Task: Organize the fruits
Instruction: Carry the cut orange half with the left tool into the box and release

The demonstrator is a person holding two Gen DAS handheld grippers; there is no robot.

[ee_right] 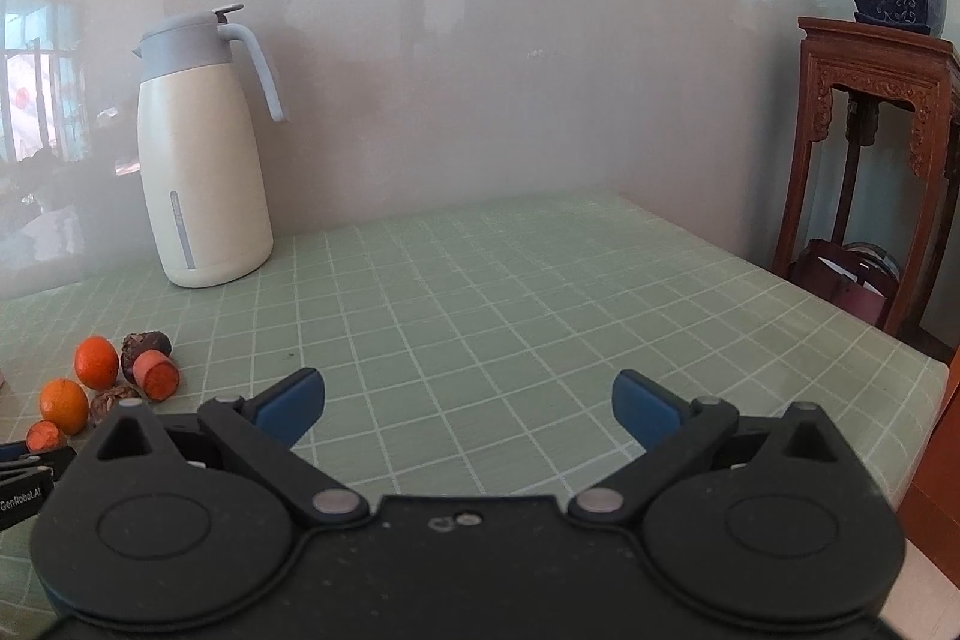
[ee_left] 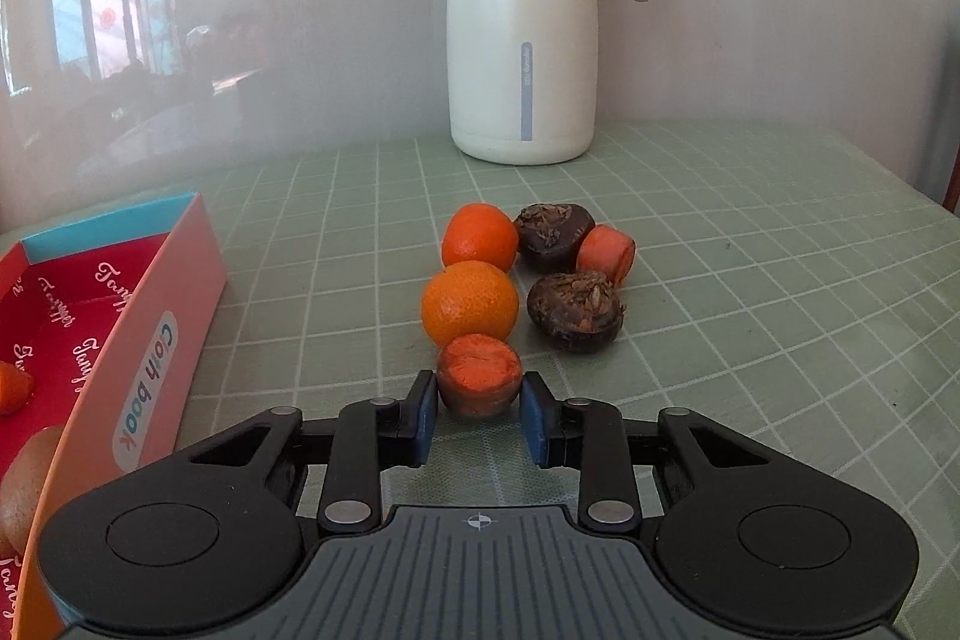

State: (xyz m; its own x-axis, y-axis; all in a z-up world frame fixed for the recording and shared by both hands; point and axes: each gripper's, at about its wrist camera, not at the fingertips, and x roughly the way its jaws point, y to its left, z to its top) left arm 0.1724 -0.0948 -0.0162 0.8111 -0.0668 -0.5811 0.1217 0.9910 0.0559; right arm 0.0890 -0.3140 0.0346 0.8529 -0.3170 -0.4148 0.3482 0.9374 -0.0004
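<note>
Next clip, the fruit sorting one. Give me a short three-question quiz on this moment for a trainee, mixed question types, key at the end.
1. True or false: the left gripper is shut on a carrot piece.
2. Multiple choice: how many oranges lie loose on the table? A) one B) two C) four
3. Fill in: the right gripper is ____ and holds nothing.

Key:
1. True. Its blue pads press both sides of the piece, which lies nearest the camera, in front of the near orange.
2. B. The near one and the far orange, beside two dark brown water chestnuts and another carrot piece.
3. Open, over bare tablecloth.
</note>
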